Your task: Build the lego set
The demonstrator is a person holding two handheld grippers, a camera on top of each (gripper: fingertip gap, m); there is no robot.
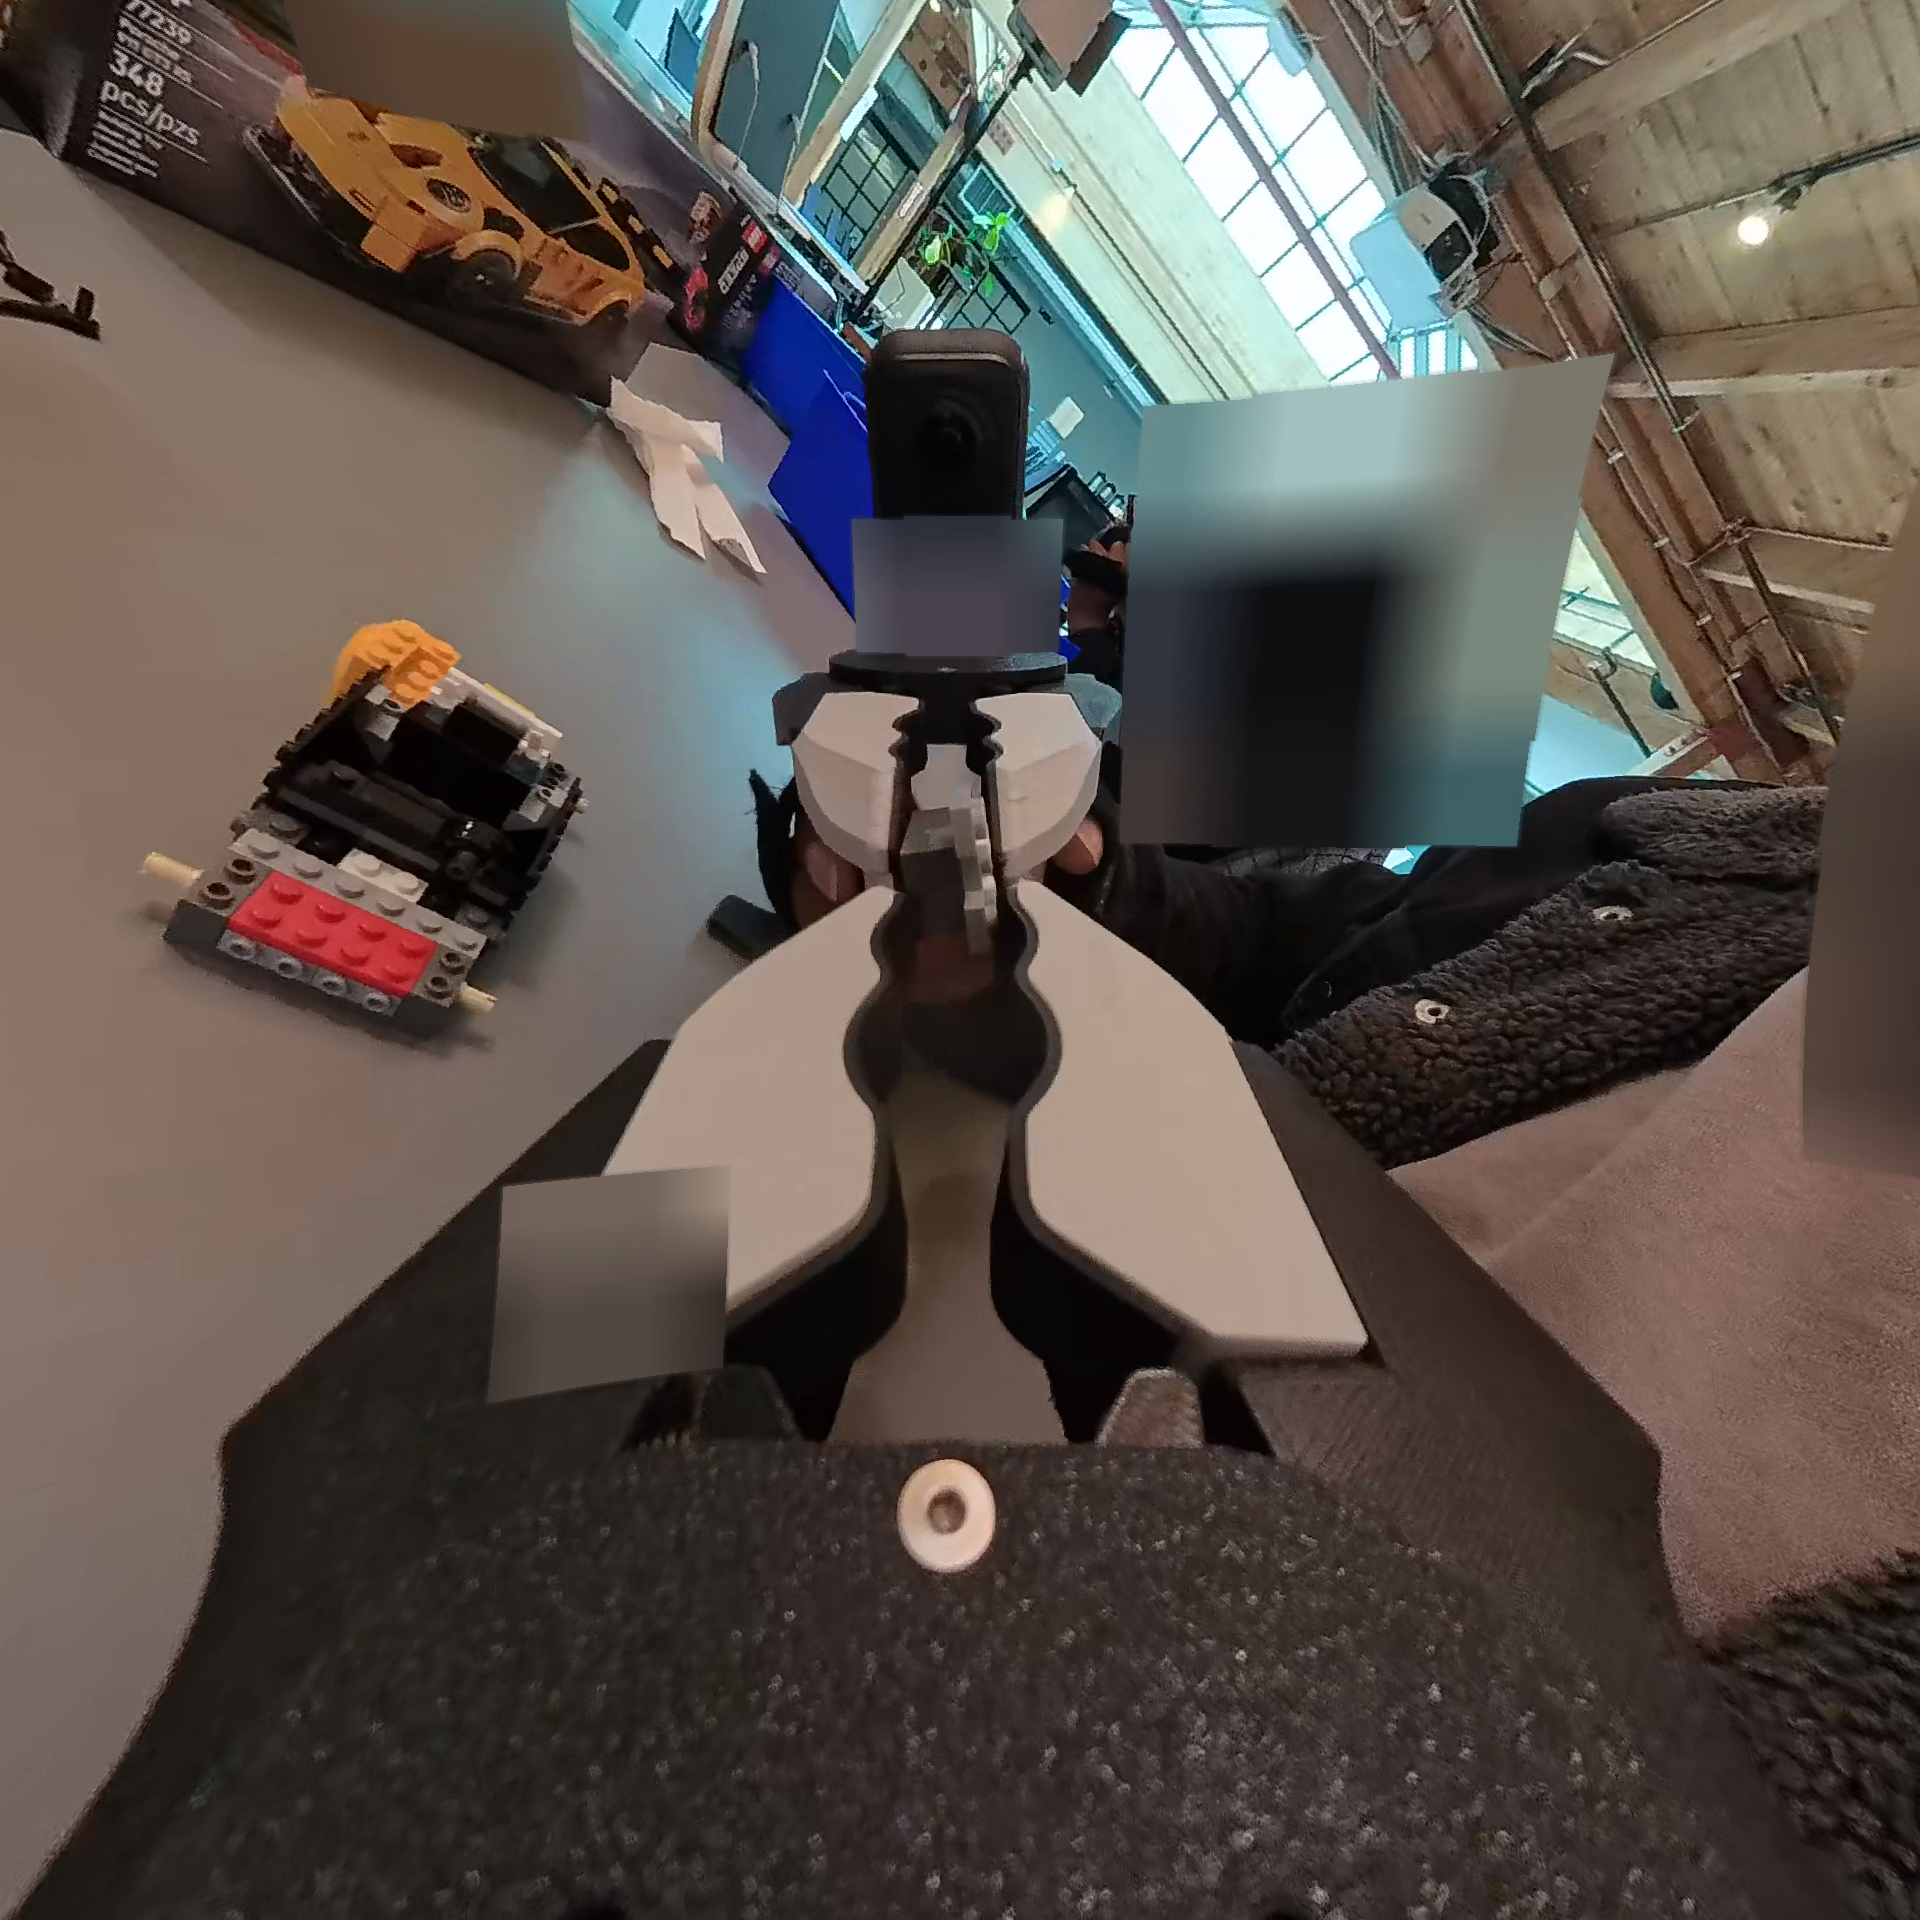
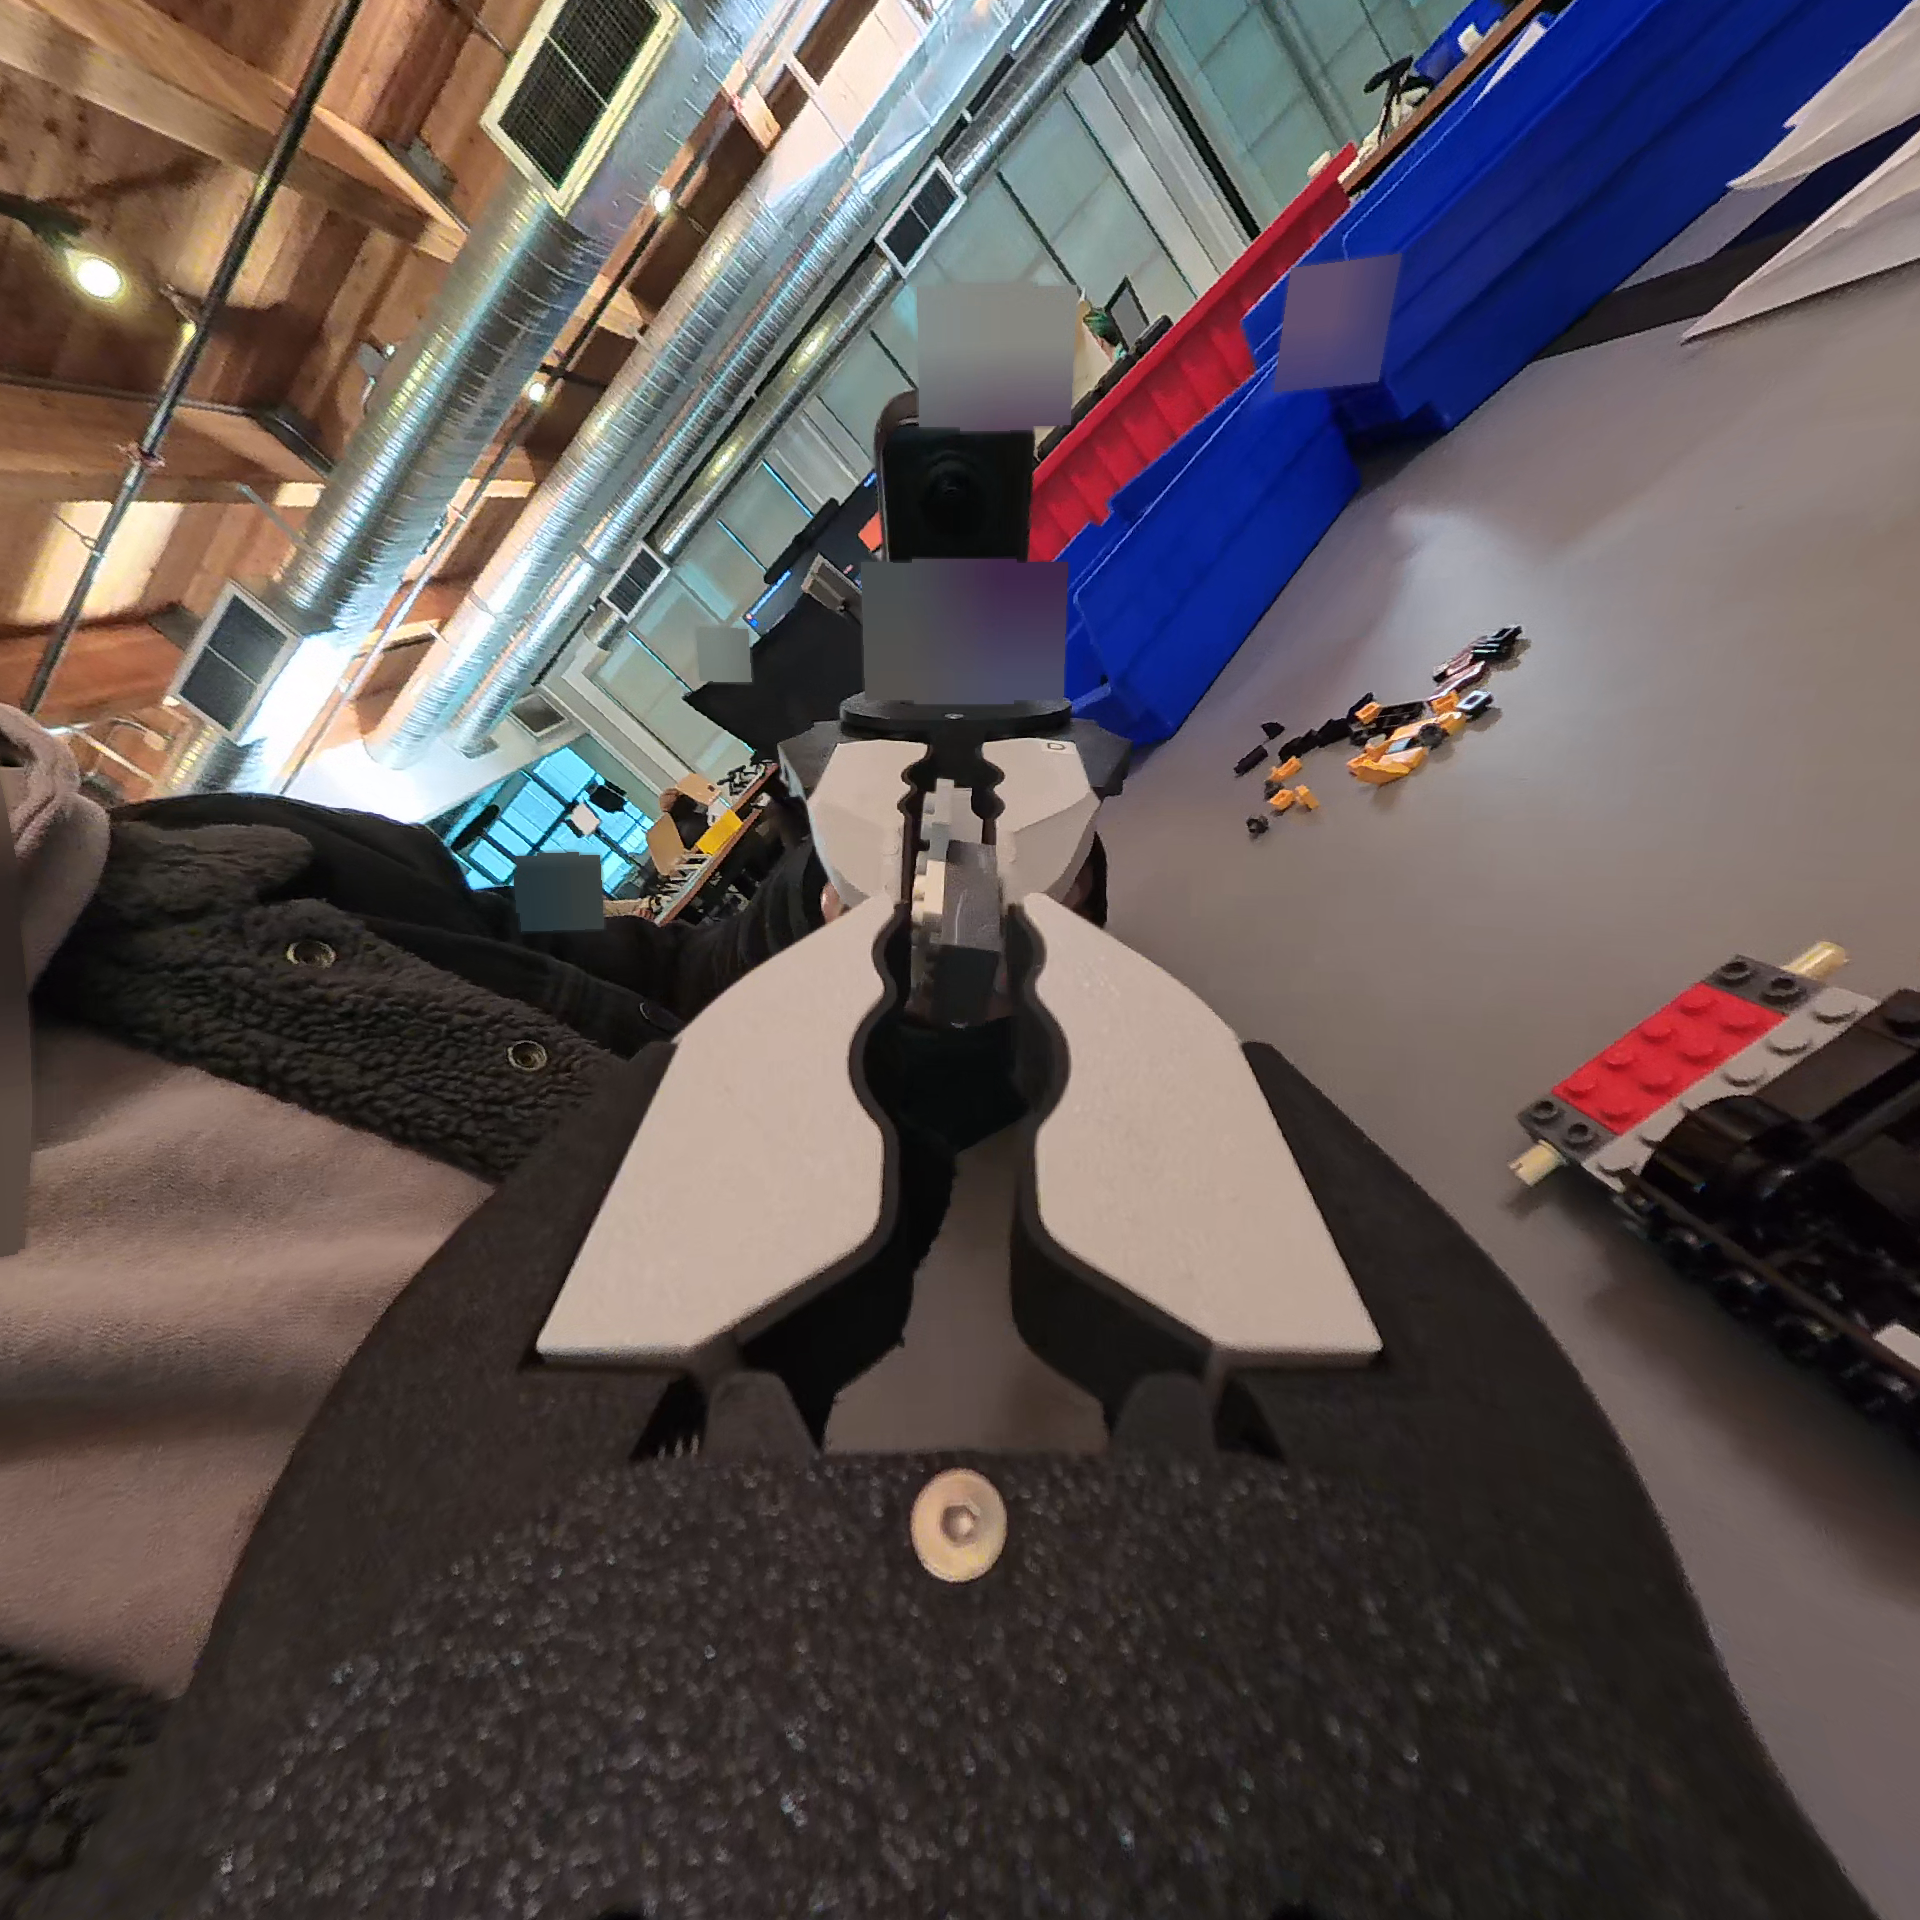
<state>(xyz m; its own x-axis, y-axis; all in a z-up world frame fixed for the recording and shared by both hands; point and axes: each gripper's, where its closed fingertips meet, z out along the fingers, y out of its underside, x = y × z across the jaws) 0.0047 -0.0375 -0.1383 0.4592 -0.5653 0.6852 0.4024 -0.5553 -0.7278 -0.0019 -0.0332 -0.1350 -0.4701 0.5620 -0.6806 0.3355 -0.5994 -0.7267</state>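
L gripper point(image 1: 940, 914) and R gripper point(image 2: 951, 925) are meeting tip to tip above the grey table point(image 1: 312, 1143), jaws clamping small grey Lego pieces point(image 2: 961, 894). Half-built black-and-red Lego car point(image 1: 374, 831) is sitting beside; blue plastic bins point(image 2: 1226, 540), contents hidden.

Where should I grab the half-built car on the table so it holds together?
Pinch the black midsection across its width, from above: its long sides run straight and parallel. Avoid the protruding tan axle pins and the orange pieces perched at one end.

Printed white writing — numbers and words — stands on the dark cardboard set box point(image 1: 343, 177) picturing a yellow car, at eleven o'clock; smaller boxes point(image 1: 743, 281) behind bear logos.
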